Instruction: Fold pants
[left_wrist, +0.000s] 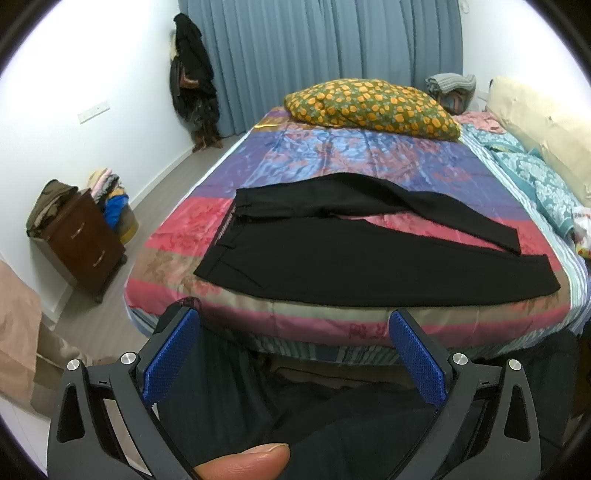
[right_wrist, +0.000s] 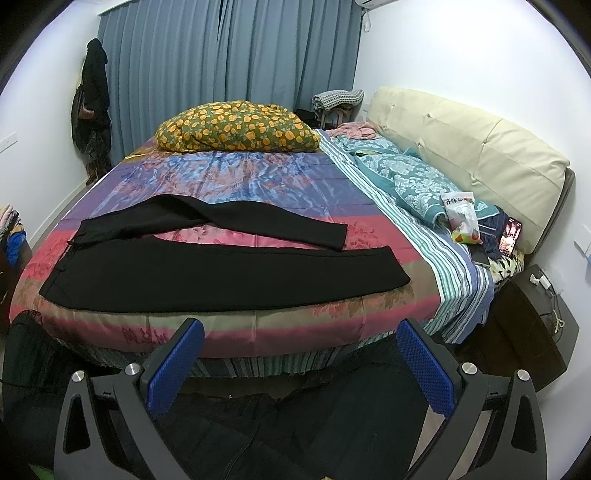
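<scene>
The bed (right_wrist: 229, 332) fills most of what you see, its patchwork quilt (right_wrist: 258, 173) running from the near edge back to the flowered pillow (right_wrist: 236, 127) at twelve o'clock. On that quilt, toward the near edge, the black pants (right_wrist: 207, 277) lie unfolded — waistband at nine o'clock, both legs stretching toward three o'clock. The near leg lies flat and straight; the far leg (right_wrist: 258, 218) is splayed away from it and bent, with quilt showing between them. So nothing of the fold looks done yet: you'd likely bring one leg over onto the other, then fold the length over.

Your left gripper (left_wrist: 293, 345) hangs short of the mattress edge at six o'clock, its blue fingers spread wide and holding nothing — your thumb (left_wrist: 243, 461) shows at the bottom. Your right gripper (right_wrist: 301, 350) is likewise spread and empty, well short of the cloth.
</scene>
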